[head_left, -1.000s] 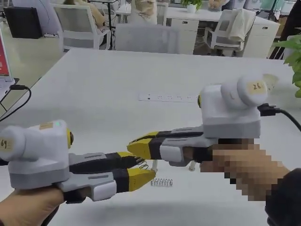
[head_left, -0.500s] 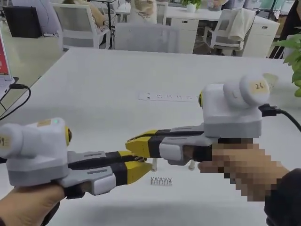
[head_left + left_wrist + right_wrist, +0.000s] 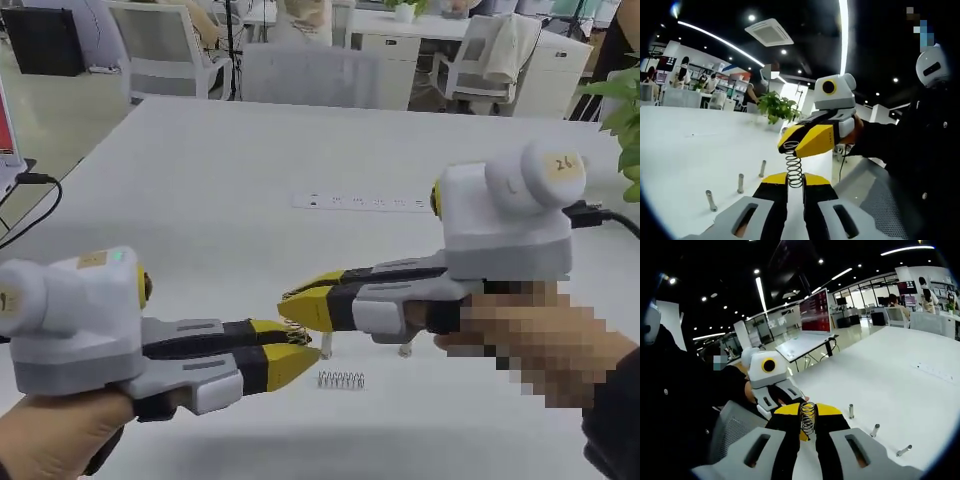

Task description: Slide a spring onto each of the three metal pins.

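Over the last second the right tongs [image 3: 297, 304] have lifted slightly at the hand end, and the left tongs [image 3: 303, 352] have barely shifted. The two pairs meet tip to tip above the white surface [image 3: 300, 160]. A thin wire spring [image 3: 794, 167] is stretched between them, and each pair looks clenched on one end of it. A loose spring [image 3: 342, 380] lies on the surface just below the tips. Three bare metal pins [image 3: 740, 183] stand upright in a row nearby. The held spring looks very light and bendy, and it would likely flick away if pinched hard or let go suddenly. It is best gripped gently across the side coils, leaving one end open for a pin.
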A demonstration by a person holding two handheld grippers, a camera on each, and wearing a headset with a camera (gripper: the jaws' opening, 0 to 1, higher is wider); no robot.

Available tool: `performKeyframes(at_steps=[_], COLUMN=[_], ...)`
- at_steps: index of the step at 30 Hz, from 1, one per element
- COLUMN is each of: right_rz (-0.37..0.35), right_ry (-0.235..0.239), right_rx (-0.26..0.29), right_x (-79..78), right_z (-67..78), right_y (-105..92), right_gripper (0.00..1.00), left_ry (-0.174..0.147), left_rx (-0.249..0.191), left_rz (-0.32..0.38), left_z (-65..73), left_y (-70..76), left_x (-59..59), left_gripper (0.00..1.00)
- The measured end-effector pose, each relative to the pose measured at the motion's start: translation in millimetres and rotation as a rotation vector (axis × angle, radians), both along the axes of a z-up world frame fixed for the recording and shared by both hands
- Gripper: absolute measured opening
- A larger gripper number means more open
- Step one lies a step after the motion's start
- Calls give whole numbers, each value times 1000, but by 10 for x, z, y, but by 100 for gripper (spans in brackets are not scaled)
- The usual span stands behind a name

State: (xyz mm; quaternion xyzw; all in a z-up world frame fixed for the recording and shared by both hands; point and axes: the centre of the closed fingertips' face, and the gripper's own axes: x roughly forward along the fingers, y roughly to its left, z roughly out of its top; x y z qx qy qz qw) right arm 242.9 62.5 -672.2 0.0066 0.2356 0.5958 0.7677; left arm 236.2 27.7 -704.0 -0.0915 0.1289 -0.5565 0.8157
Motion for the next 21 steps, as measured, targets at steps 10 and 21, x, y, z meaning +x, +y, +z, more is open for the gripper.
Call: performKeyframes(at_steps=[10, 21], right_rz=[139, 336], right_ry=[-14, 8], right_rx=[-183, -437], right_x=[-167, -387], right_z=[-112, -330], right_y=[-135, -308], right_gripper=[8, 8], left_ry=[-58, -125], left_rx=[100, 268], left_rz=[-65, -181], left_z=[-102, -301], left_y=[-87, -213], left_x=[-124, -303], left_gripper=[2, 2])
